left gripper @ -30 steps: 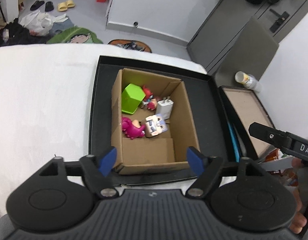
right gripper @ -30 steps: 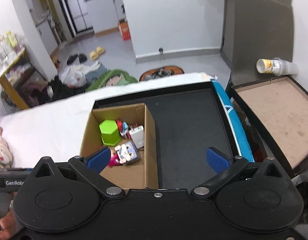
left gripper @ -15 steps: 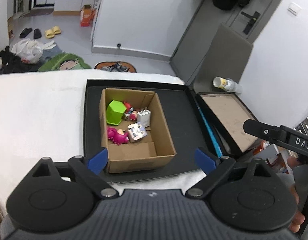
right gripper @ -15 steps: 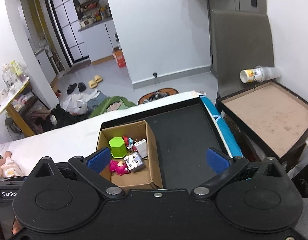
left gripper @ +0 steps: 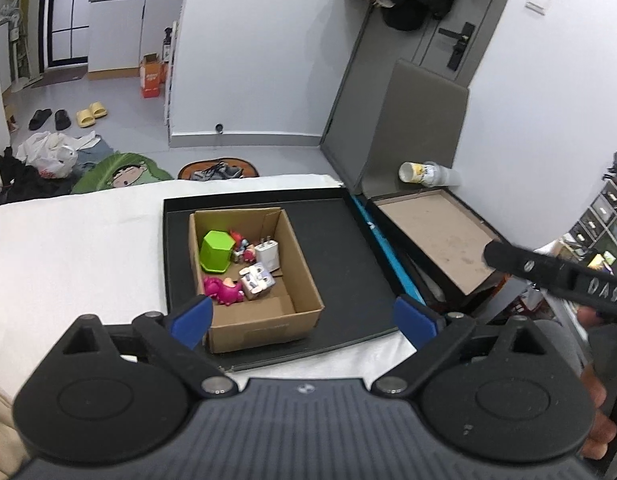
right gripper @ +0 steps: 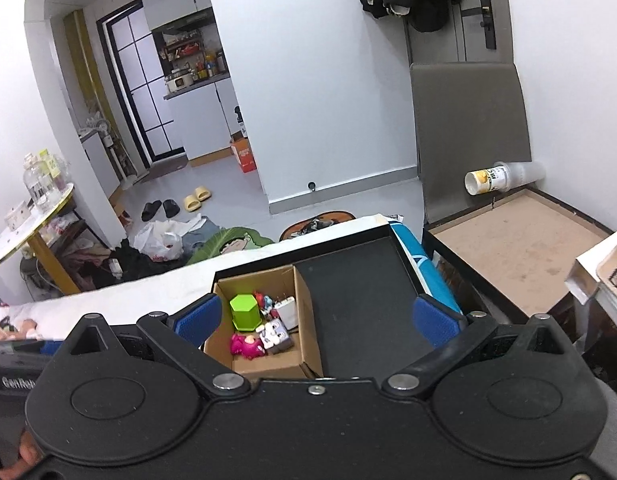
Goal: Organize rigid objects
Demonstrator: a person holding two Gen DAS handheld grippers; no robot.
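- Over the white bed (left gripper: pixel 68 248), on the black tray (left gripper: pixel 348 248): cardboard box (left gripper: pixel 264 322) with the toys already inside, green pot (left gripper: pixel 216 250) largest.
- Left tongs (left gripper: pixel 304 316): opening wide, nothing between.
- Right tongs (right gripper: pixel 316 316): spread, empty.
- Best kept high, clear of the box rim; check for strays outside.

Brown cardboard box (left gripper: pixel 268 320) on black tray (left gripper: pixel 348 240), white cloth (left gripper: pixel 68 248) underneath. Inside: lime green hexagonal container (left gripper: pixel 216 250), magenta plush toy (left gripper: pixel 224 290), white charger (left gripper: pixel 267 254), white-and-lilac cube (left gripper: pixel 257 280). Blue pads (left gripper: pixel 190 320) on black grippers. Right: bright blue strip (left gripper: pixel 382 248).
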